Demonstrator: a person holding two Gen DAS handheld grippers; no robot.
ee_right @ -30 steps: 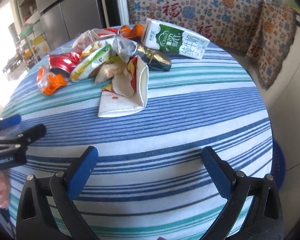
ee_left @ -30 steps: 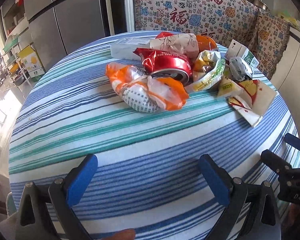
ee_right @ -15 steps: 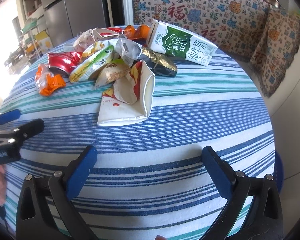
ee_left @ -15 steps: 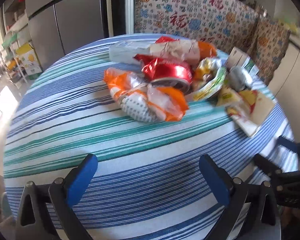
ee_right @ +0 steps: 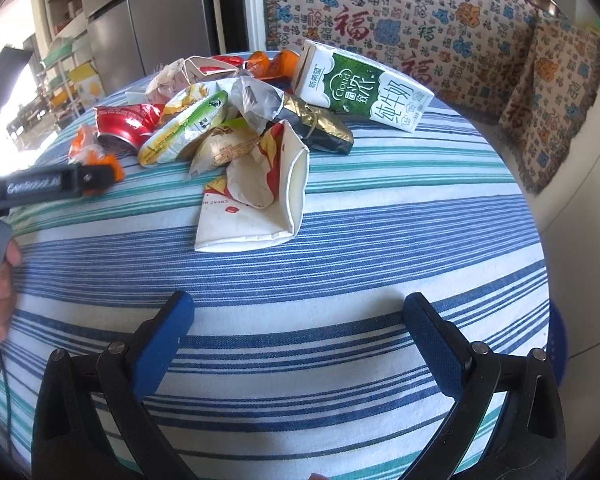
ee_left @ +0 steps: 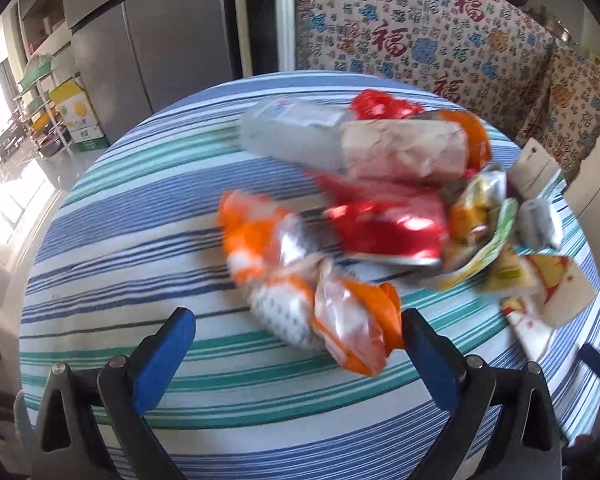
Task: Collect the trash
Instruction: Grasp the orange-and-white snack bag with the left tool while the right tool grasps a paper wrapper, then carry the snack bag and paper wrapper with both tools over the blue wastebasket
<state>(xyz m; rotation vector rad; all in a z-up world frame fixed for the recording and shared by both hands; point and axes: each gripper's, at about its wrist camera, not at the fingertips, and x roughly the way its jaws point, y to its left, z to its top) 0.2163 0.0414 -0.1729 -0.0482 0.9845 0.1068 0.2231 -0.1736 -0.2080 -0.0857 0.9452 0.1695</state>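
Left gripper (ee_left: 296, 334) moved in on orange wrapper (ee_left: 320, 284), jaws wide; right gripper (ee_right: 298, 320) wide too. Nothing collected, whole pile left on tabletop (ee_right: 340, 272).

- One round table with a striped cloth (ee_right: 340, 248) is being shown across the middle of the frame.
- One green-and-white milk carton (ee_right: 364, 86) is being seen at upper centre-right.
- One crushed red can (ee_right: 126, 126) is being seen at upper left of the pile.
- One flattened paper cup (ee_right: 268, 196) is being seen at centre.
- One dark foil packet (ee_right: 320, 128) is being seen just above that cup.
- One orange-and-clear wrapper (ee_left: 316, 288) is being seen at centre of the left wrist view.
- Two grippers are being counted: the left gripper (ee_left: 296, 344) and the right gripper (ee_right: 300, 332), each at lower centre, jaws spread wide.
- The remaining crumpled wrappers are overlapping, so no exact number is being given.
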